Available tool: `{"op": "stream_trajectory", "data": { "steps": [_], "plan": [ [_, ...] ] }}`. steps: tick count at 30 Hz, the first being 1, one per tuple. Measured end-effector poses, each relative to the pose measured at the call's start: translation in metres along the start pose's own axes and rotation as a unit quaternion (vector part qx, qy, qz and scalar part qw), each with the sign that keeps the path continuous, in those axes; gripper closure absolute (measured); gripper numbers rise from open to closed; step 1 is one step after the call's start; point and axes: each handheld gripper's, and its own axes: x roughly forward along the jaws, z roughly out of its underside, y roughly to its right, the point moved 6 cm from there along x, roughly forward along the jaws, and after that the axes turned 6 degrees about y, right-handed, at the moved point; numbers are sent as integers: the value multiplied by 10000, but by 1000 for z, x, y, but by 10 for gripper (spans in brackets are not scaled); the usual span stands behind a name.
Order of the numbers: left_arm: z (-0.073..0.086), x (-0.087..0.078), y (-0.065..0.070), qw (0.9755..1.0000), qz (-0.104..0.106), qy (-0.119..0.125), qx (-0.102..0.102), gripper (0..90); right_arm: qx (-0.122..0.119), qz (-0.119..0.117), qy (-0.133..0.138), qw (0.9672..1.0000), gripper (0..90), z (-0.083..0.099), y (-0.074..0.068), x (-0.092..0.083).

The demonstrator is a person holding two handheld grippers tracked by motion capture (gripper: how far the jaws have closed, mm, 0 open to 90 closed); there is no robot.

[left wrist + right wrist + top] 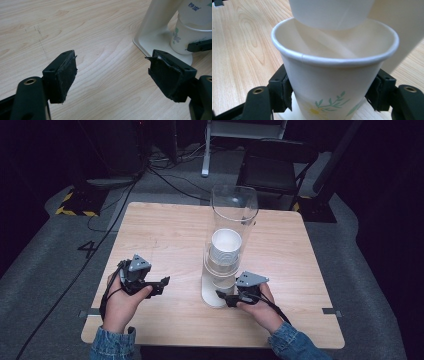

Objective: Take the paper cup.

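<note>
So, standing here watching, left to right: the left gripper hovers over bare wood with its jaws spread wide and nothing between them, pointed toward the middle of the table. Looks like it's just waiting.

In the middle stands a clear tube dispenser on a cream base, with a stack of paper cups inside it. The bottom cup, white with a little flower print, sticks out below the stack, a bit separated from the one above it.

The right gripper has its jaws pressed on either side of that bottom cup, low on its wall. My guess is the step in hand is pulling one cup out of the dispenser. Next move probably needs a steady pull down and out toward the person without crushing the thin paper, maybe with the left one bracing the base so it doesn't tip.

The table is light wood grain. It sits on grey carpet in a dark room, with cables on the floor and a black chair behind.
</note>
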Motion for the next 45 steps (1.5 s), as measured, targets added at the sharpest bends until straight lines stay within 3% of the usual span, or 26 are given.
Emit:
{"op": "stream_trajectory", "data": {
  "steps": [10, 22, 27, 29, 32, 37, 38, 42, 45],
  "plan": [
    [-6, 12, 4, 9999, 123, -37, 56, 222, -37, 331, -173, 9993, 325, 4, 13, -21],
    [-9, 17, 3, 9998, 166, -59, 97, 220, 105, 698, -125, 9974, 325, 1, 36, -44],
    [-8, 16, 3, 9998, 150, -61, 71, 220, 324, 806, 158, 9961, 324, -10, 53, -60],
    [-8, 16, 3, 9998, 149, -70, 75, 220, 360, 818, 154, 9959, 324, -11, 55, -62],
    [-7, 16, 3, 9998, 150, -84, 96, 220, 475, 963, 315, 9937, 325, -18, 70, -75],
    [-5, 16, 2, 9998, 151, -83, 54, 222, 453, 1021, 444, 9927, 328, -22, 84, -86],
    [-5, 16, 2, 9998, 147, -98, 58, 222, 331, 1114, 461, 9922, 329, -23, 91, -91],
    [-3, 15, 2, 9998, 149, -102, 54, 224, 409, 1169, 732, 9896, 326, -23, 102, -94],
    [-2, 14, 2, 9998, 148, -107, 11, 224, 447, 1272, 672, 9886, 326, -21, 108, -96]
  ]
}}
